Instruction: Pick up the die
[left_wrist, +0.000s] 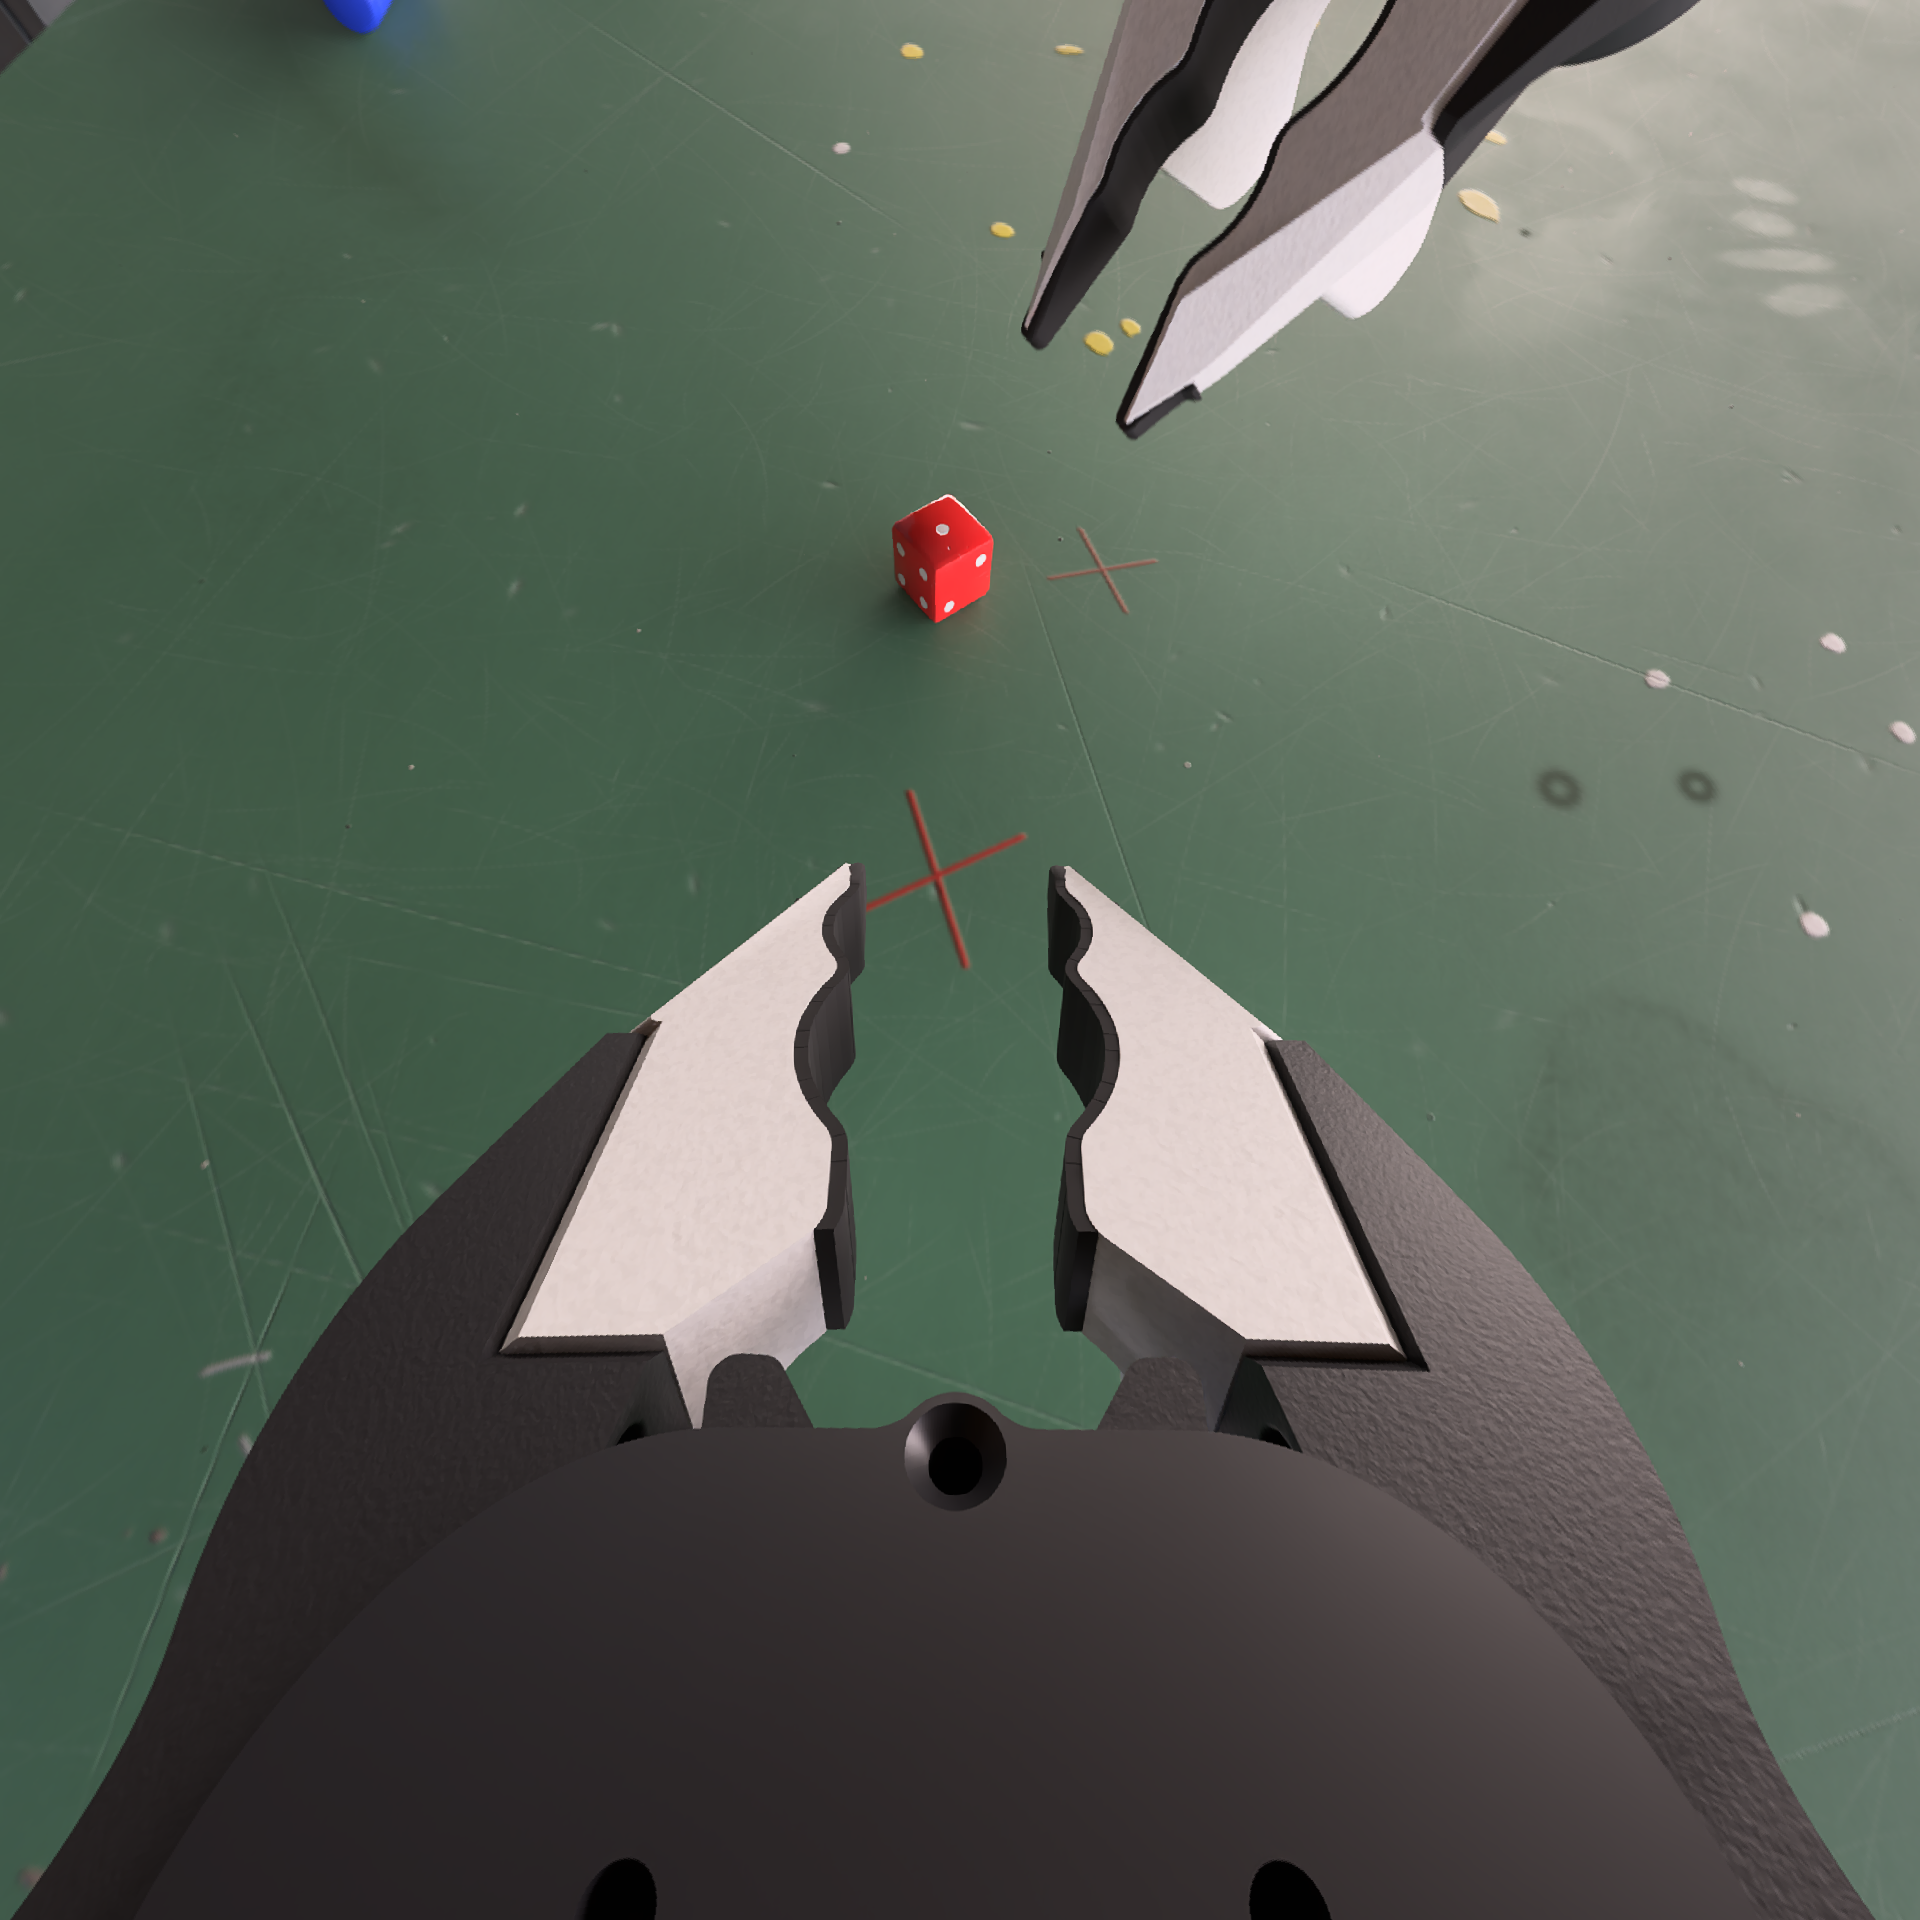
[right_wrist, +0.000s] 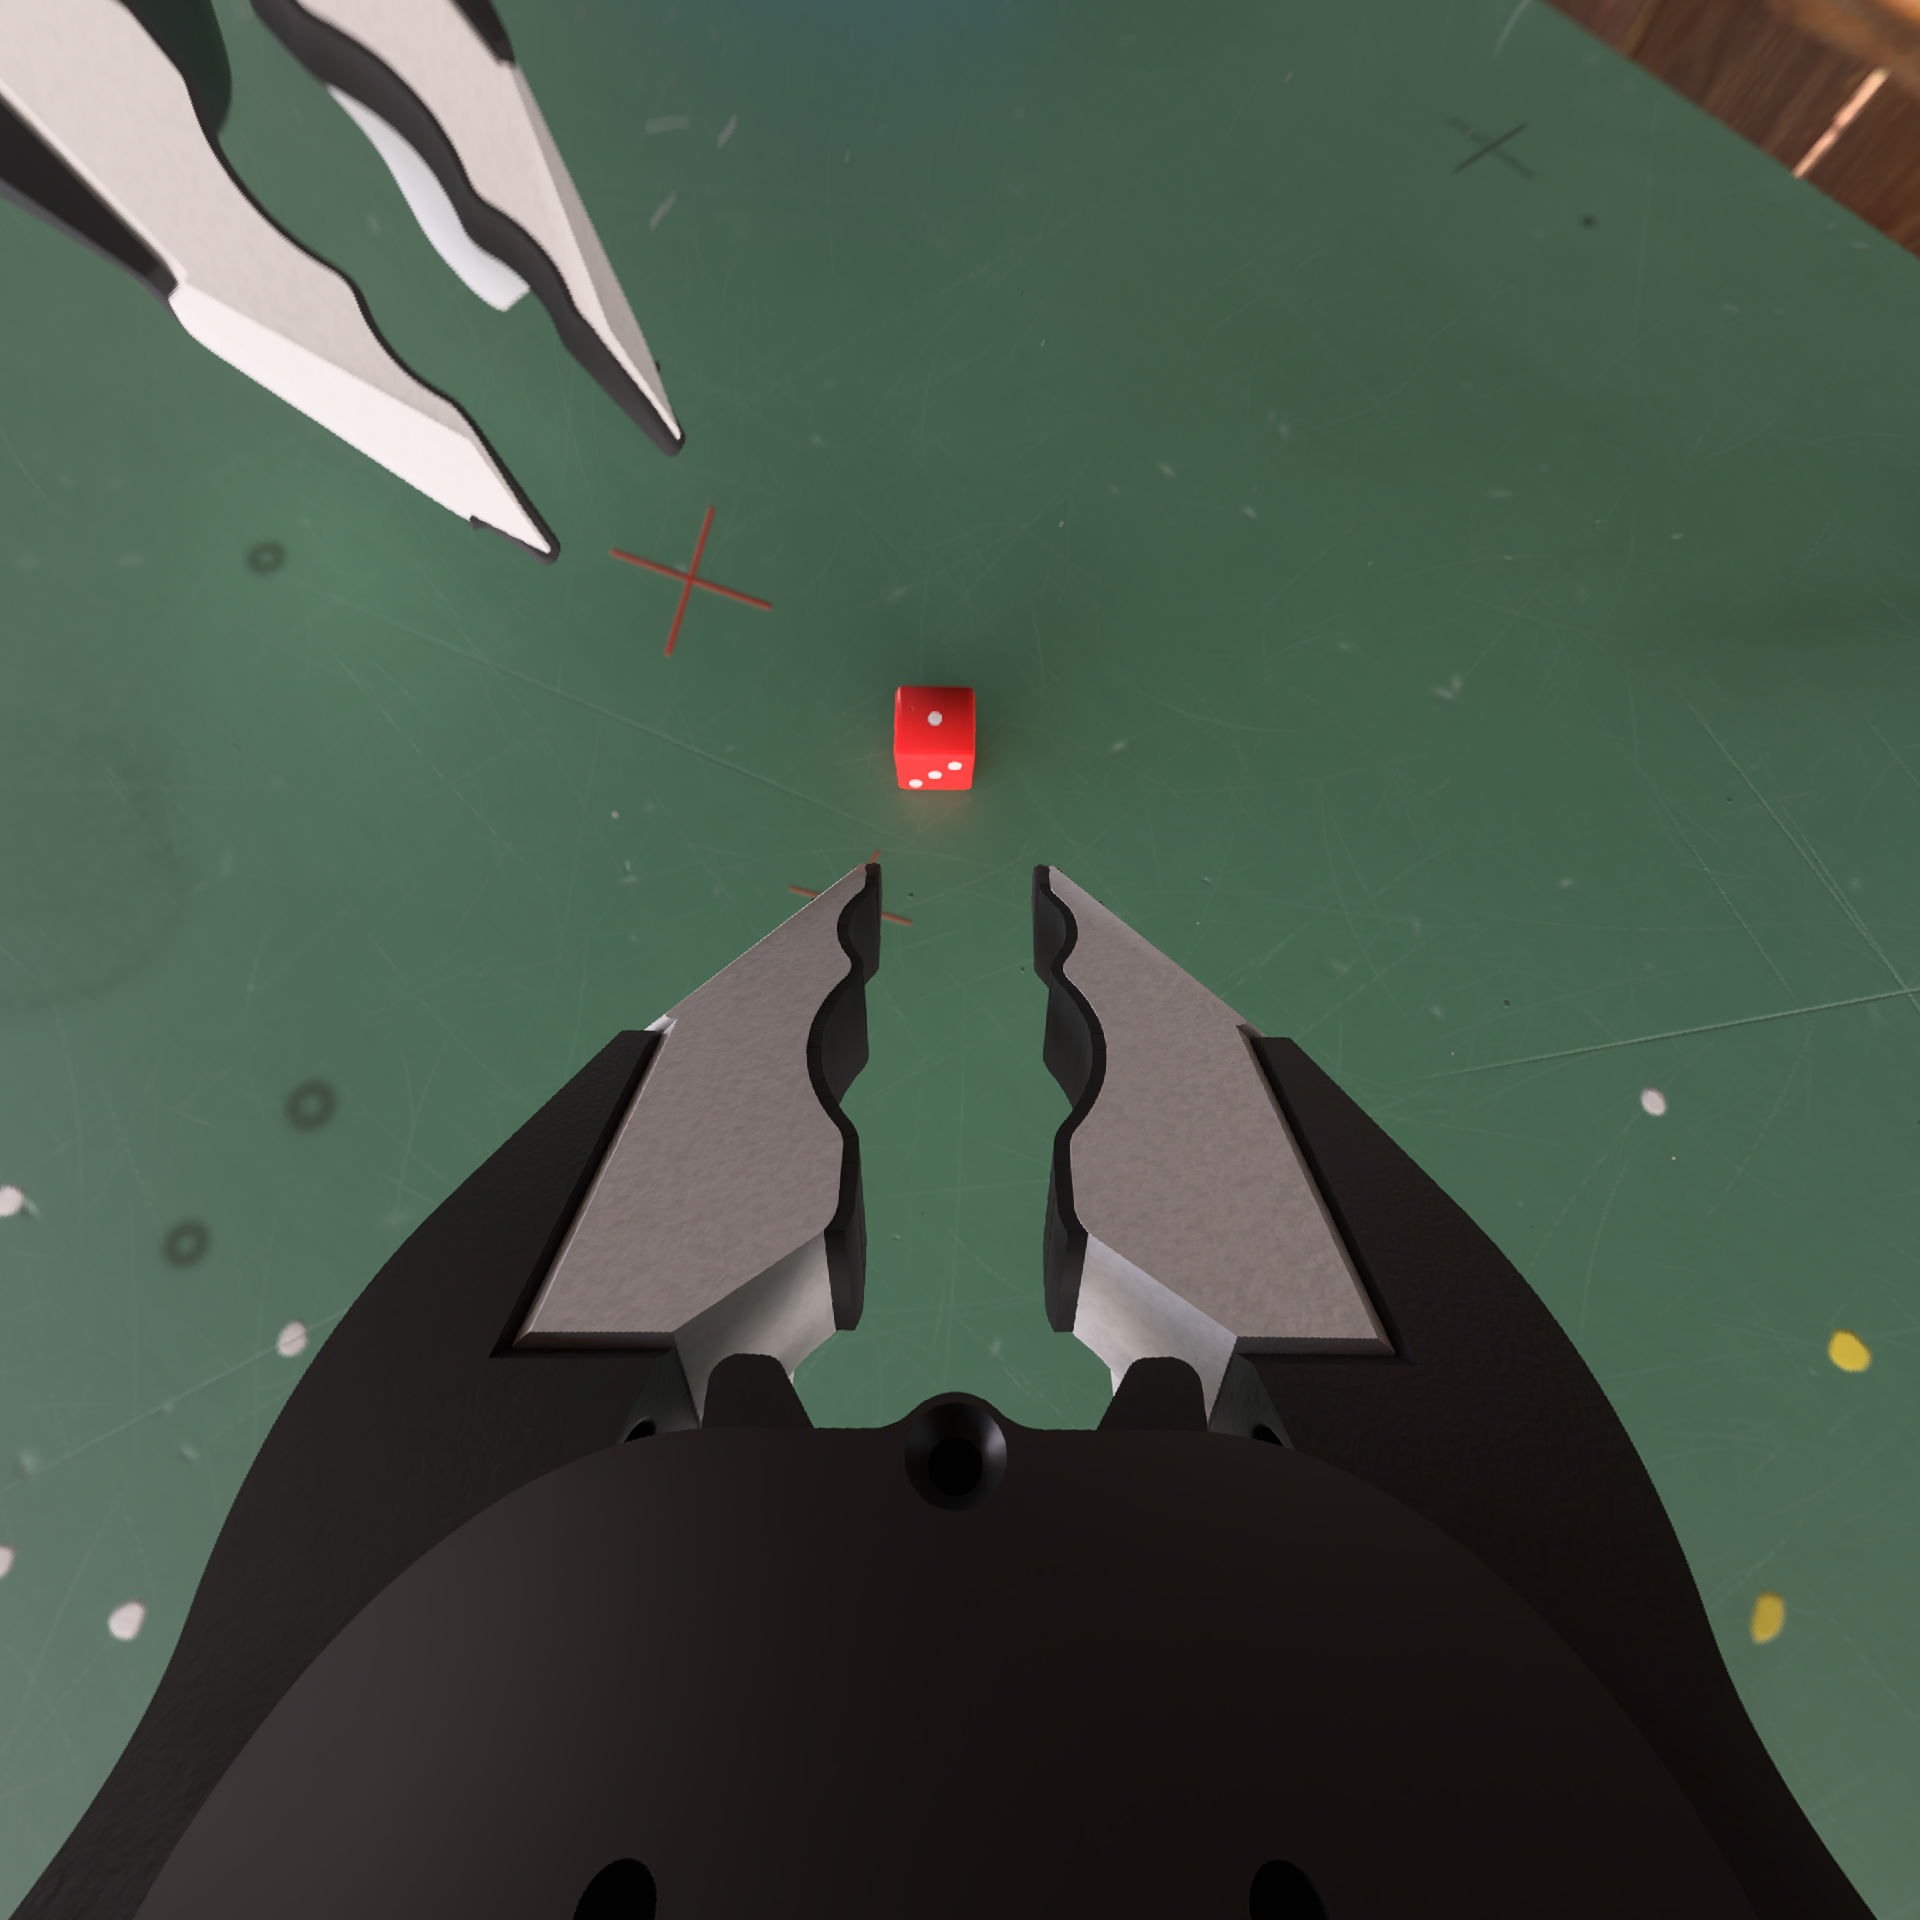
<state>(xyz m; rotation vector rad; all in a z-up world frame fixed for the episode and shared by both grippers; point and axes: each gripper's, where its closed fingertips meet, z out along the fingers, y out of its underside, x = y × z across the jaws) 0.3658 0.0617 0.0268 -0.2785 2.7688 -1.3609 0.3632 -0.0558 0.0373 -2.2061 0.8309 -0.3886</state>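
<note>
the red die (left_wrist: 941, 558) with white pips sits alone on the green bench (left_wrist: 416, 623), and it carries no brand, label or writing, only its dots, while the bench around it shows just scratches, pale and yellow flecks and thin red crosses. taking the die as the landmark, the left claw (left_wrist: 954, 878) hangs short of it with its fingers spread and nothing between them, a red cross (left_wrist: 940, 876) lying between claw and die. the right claw (right_wrist: 956, 878) is nearer to the die, just short of it, likewise spread and empty, with a fainter cross (left_wrist: 1101, 568) just beside the die.
</note>
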